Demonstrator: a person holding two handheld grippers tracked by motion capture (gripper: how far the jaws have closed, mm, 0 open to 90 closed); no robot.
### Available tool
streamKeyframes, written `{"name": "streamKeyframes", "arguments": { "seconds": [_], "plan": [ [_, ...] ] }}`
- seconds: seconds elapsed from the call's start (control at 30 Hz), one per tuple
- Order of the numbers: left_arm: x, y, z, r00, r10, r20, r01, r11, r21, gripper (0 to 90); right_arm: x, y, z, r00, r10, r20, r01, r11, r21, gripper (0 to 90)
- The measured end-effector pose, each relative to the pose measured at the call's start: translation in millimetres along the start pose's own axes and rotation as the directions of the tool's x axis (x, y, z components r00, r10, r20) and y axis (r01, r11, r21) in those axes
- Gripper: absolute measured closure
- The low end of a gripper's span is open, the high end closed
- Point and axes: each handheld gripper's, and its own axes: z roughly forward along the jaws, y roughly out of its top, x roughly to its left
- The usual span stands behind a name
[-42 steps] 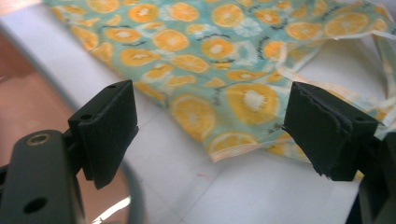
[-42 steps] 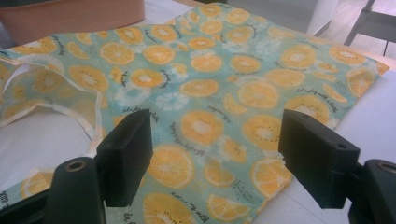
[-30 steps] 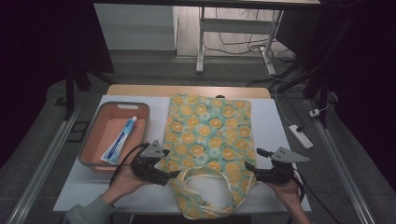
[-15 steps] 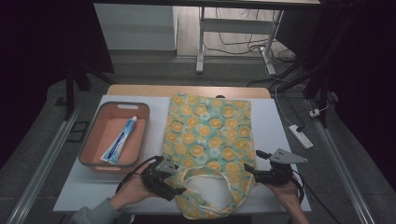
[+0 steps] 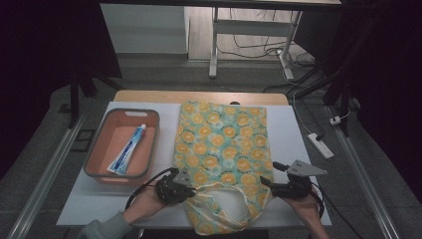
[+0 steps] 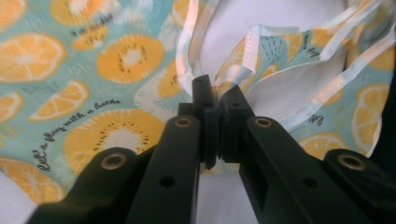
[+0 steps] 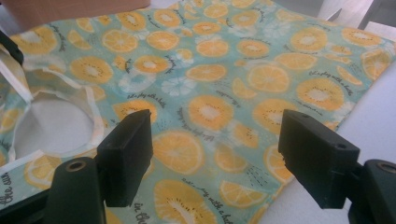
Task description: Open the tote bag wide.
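Observation:
A tote bag printed with orange slices on teal lies flat on the white table, its mouth and handles toward me. My left gripper is at the bag's near left corner. In the left gripper view its jaws are pressed together on the pale-trimmed rim of the bag beside a handle. My right gripper sits at the near right edge of the bag. In the right gripper view it stands wide open just above the printed cloth, with nothing between its pads.
An orange tray with a blue and white toothpaste tube stands left of the bag. A white power strip lies on the floor off the table's right edge. Desk legs and cables are beyond the far edge.
My left gripper has moved right and nearer, from the bag's left edge to its mouth, and has shut on the rim. My right gripper has barely moved.

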Motion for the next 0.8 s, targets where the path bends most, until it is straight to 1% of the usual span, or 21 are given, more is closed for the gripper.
{"name": "streamKeyframes", "arguments": {
  "seconds": [0.07, 0.13, 0.17, 0.27, 0.33, 0.4, 0.43, 0.47, 0.5, 0.57, 0.6, 0.63, 0.7, 0.73, 0.8],
  "plan": [
    [1.3, 0.9, -9.4, 0.9999, -0.013, 0.007, 0.013, 0.9986, -0.051, 87.4, 1.7, 2.3, -2.8, 1.0000, -0.005, -0.003, 0.005, 1.000, -0.003, 26.4],
    [3.6, 2.7, -22.1, 0.9996, -0.029, 0.001, 0.029, 0.9938, -0.107, 87.4, 4.7, 5.8, -6.1, 0.9998, -0.020, -0.007, 0.020, 1.000, 0.000, 26.5],
    [4.9, 3.6, -28.2, 0.9993, -0.038, -0.001, 0.038, 0.9902, -0.134, 87.4, 6.9, 8.2, -8.2, 0.9995, -0.023, -0.021, 0.023, 1.000, 0.003, 26.5],
    [9.8, 5.1, -43.6, 0.9975, -0.062, -0.035, 0.054, 0.9805, -0.189, 87.4, 16.1, 17.1, -13.7, 0.9960, -0.036, -0.081, 0.037, 0.999, 0.015, 26.4],
    [15.3, 4.7, -51.5, 0.9956, -0.082, -0.045, 0.070, 0.9744, -0.214, 87.4, 24.6, 23.8, -17.4, 0.9895, -0.048, -0.136, 0.052, 0.998, 0.026, 25.9],
    [20.4, 3.6, -56.1, 0.9929, -0.109, -0.048, 0.095, 0.9674, -0.235, 87.5, 35.4, 29.6, -20.8, 0.9787, -0.075, -0.191, 0.083, 0.996, 0.034, 25.2],
    [22.3, 3.2, -57.4, 0.9923, -0.115, -0.046, 0.101, 0.9658, -0.239, 87.4, 39.6, 31.1, -21.6, 0.9736, -0.085, -0.212, 0.096, 0.995, 0.041, 24.2],
    [25.1, 2.3, -59.4, 0.9913, -0.122, -0.050, 0.106, 0.9638, -0.245, 87.4, 42.4, 31.7, -21.6, 0.9700, -0.092, -0.225, 0.106, 0.993, 0.053, 22.5],
    [27.0, 1.5, -60.7, 0.9901, -0.129, -0.054, 0.112, 0.9621, -0.249, 87.5, 46.2, 31.7, -20.7, 0.9652, -0.109, -0.238, 0.131, 0.988, 0.077, 20.9],
    [30.0, 0.2, -62.3, 0.9885, -0.140, -0.056, 0.122, 0.9594, -0.254, 87.5, 47.6, 28.8, -17.8, 0.9586, -0.128, -0.254, 0.161, 0.980, 0.114, 19.8],
    [31.1, -0.4, -63.0, 0.9876, -0.146, -0.058, 0.126, 0.9581, -0.257, 87.5, 46.8, 27.0, -16.5, 0.9585, -0.129, -0.254, 0.165, 0.978, 0.126, 19.7],
    [31.9, -1.0, -63.6, 0.9871, -0.149, -0.059, 0.129, 0.9573, -0.259, 87.5, 44.3, 24.3, -14.8, 0.9594, -0.131, -0.250, 0.171, 0.974, 0.148, 19.8],
    [32.8, -1.5, -64.3, 0.9869, -0.150, -0.059, 0.130, 0.9566, -0.261, 87.4, 38.5, 16.7, -9.7, 0.9611, -0.133, -0.242, 0.185, 0.961, 0.206, 20.7],
    [32.9, -1.5, -64.3, 0.9870, -0.150, -0.059, 0.130, 0.9565, -0.261, 87.4, 34.8, 11.3, -6.2, 0.9641, -0.123, -0.235, 0.179, 0.957, 0.230, 22.7],
    [33.1, -1.4, -63.6, 0.9872, -0.148, -0.059, 0.128, 0.9569, -0.260, 87.4, 31.1, 5.1, -1.1, 0.9694, -0.108, -0.220, 0.163, 0.954, 0.250, 31.2]
  ]
}}
